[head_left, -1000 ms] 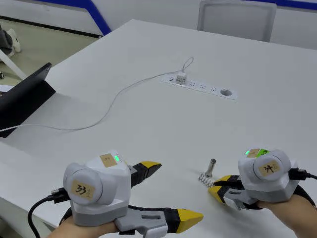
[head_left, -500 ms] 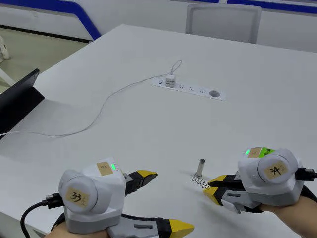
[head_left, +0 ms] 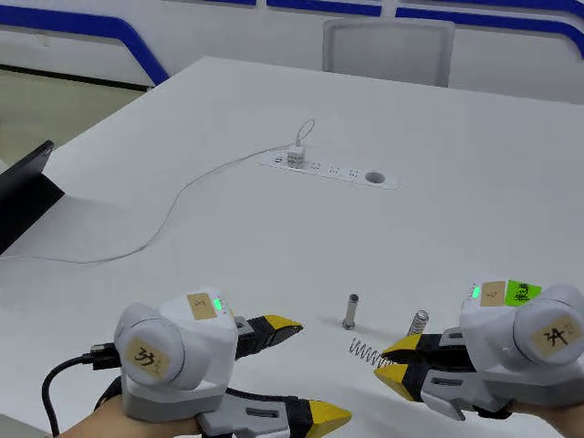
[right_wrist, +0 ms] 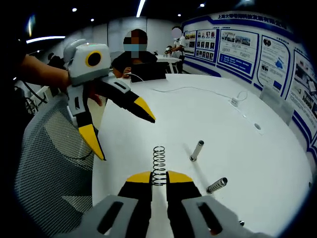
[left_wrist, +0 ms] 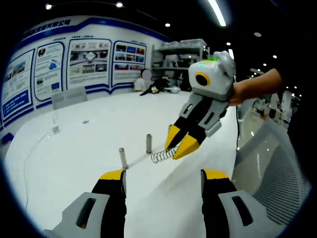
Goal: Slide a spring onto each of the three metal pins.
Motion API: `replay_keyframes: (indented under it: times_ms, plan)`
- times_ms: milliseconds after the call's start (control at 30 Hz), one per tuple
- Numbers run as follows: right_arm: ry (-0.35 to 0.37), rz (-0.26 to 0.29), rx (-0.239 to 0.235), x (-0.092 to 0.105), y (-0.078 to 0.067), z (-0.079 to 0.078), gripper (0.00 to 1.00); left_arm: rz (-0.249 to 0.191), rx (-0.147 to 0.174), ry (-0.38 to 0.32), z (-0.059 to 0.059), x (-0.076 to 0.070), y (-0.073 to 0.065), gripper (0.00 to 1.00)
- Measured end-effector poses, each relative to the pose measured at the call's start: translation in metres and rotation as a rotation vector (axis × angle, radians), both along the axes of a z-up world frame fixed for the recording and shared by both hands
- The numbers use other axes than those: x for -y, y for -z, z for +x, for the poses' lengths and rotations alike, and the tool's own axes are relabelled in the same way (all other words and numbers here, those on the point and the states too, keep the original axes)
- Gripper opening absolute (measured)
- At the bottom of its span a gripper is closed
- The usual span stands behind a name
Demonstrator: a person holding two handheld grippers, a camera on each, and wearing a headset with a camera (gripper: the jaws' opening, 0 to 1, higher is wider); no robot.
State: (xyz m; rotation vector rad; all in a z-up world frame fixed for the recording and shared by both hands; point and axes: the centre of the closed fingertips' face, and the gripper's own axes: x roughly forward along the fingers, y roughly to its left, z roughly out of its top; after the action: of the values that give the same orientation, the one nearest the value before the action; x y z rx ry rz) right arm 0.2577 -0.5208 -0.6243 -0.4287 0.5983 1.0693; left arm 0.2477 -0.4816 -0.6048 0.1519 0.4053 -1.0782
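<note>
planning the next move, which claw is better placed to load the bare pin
Right: the right claw holds a spring near the bare pin; the left claw is open, empty.

A: Surface?
B: White table (head_left: 474, 164), matte, mostly bare.
A: What's on it?
B: Far middle: white power strip (head_left: 333, 171) lying flat. White plug (head_left: 296, 155) sits in its left end, round port (head_left: 373, 178) at its right end. Thin white cable (head_left: 173, 205) runs from the plug and curves across the top toward the left edge.
A: Left edge?
B: Dark tablet (head_left: 23, 196), cut off by the frame.
A: Near side?
B: 2 pins, both upright, near each other, not touching. Bare pin (head_left: 351, 311) on the left, spring-wrapped pin (head_left: 418, 321) to its right.
</note>
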Motion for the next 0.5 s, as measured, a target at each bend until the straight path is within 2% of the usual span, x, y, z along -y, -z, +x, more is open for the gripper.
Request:
replay_keyframes:
  times_ms: [67,100,133,167,267,400,500]
  plan:
    - [-0.013,0.007,0.008,0.000,-0.004,-0.005,0.11,0.023,0.016,0.029,0.000,0.005,-0.001,0.60]
    - [-0.023,0.004,0.014,-0.001,-0.006,-0.007,0.11,0.022,0.030,0.026,0.001,0.008,-0.003,0.57]
    - [-0.029,0.000,0.024,0.000,-0.008,-0.009,0.11,0.023,0.059,0.028,0.003,0.010,-0.007,0.54]
    - [-0.032,-0.005,0.033,0.000,-0.009,-0.011,0.11,0.024,0.067,0.032,0.003,0.012,-0.008,0.52]
    - [-0.043,-0.003,0.048,0.002,-0.012,-0.016,0.11,0.028,0.065,0.062,-0.001,0.021,-0.009,0.51]
    - [-0.086,-0.003,0.066,0.000,-0.016,-0.024,0.11,0.085,0.081,0.134,-0.009,0.028,-0.002,0.49]
    - [-0.128,-0.013,0.075,-0.002,-0.017,-0.030,0.11,0.117,0.090,0.164,-0.012,0.031,0.001,0.43]
